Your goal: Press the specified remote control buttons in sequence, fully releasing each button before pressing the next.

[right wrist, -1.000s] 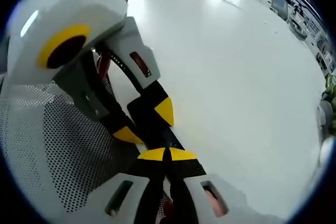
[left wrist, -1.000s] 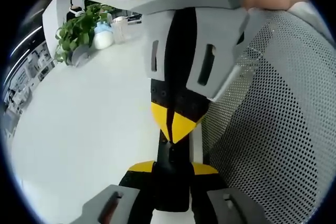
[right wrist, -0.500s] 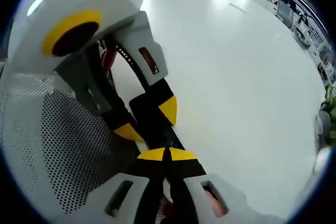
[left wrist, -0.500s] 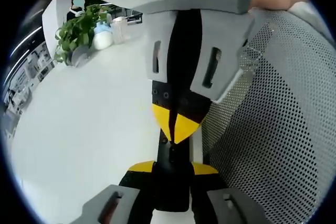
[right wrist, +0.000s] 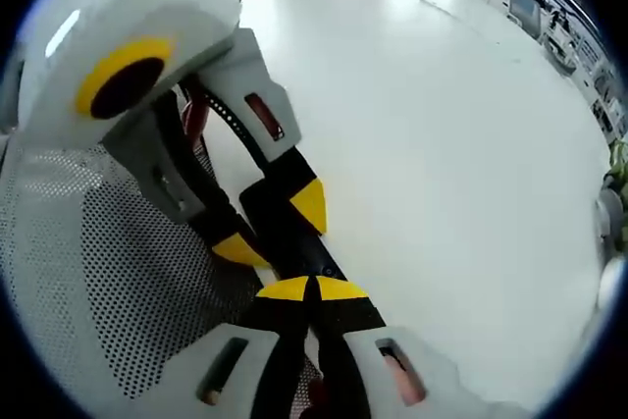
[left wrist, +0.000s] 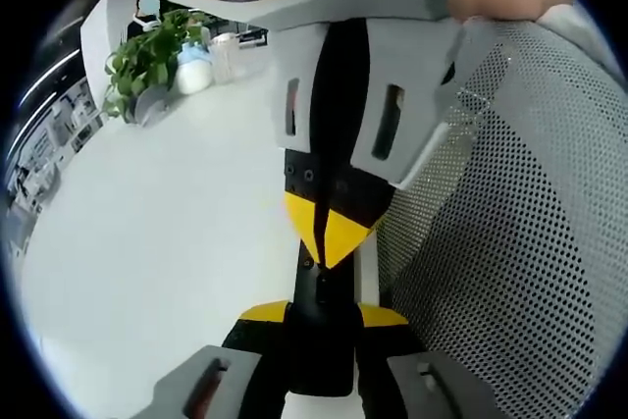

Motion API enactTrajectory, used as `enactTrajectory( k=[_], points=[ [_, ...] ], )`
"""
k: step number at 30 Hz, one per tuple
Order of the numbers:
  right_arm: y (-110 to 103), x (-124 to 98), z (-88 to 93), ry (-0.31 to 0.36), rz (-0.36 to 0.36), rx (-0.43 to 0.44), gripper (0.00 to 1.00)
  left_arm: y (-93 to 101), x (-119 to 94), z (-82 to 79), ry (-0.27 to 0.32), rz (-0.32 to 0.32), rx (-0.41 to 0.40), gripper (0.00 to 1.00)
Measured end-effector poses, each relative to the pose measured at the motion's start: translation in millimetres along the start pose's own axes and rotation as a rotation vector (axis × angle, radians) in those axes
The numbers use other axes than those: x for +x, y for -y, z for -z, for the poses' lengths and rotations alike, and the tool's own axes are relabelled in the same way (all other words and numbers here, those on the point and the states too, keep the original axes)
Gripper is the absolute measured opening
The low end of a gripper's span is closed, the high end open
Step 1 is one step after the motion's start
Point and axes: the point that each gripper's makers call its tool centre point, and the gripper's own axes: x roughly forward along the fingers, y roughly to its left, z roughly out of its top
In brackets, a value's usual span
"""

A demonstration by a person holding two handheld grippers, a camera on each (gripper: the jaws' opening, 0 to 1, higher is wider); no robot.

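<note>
I hold remote point(left wrist: 319, 340) in left gripper point(left wrist: 319, 316), jaws clamped on its two long edges, black body running forward between them. Right gripper point(left wrist: 322, 242) comes in from far side, yellow tips pressed together, point touching remote's top face. In right gripper view same contact: right gripper point(right wrist: 309, 288) tips together on remote point(right wrist: 312, 264), left gripper point(right wrist: 270, 228) pinching it from far side. White table point(left wrist: 167, 223) under all. Mesh sheet point(left wrist: 510, 242) right of remote. Plant point(left wrist: 147, 56) and bottle point(left wrist: 193, 68) far left on table.
</note>
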Motion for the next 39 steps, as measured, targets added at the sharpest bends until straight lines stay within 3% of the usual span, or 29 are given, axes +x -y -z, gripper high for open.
enactTrajectory(
  k=[24,39],
  points=[
    [0.4,0.7,0.8,-0.008,0.002,-0.013,0.0,0.2,0.7,-0.3,0.006,0.003,0.003,0.24],
    [-0.4,0.7,0.3,-0.021,0.02,-0.07,0.0,0.1,0.3,-0.3,0.014,0.0,-0.004,0.24]
  ],
)
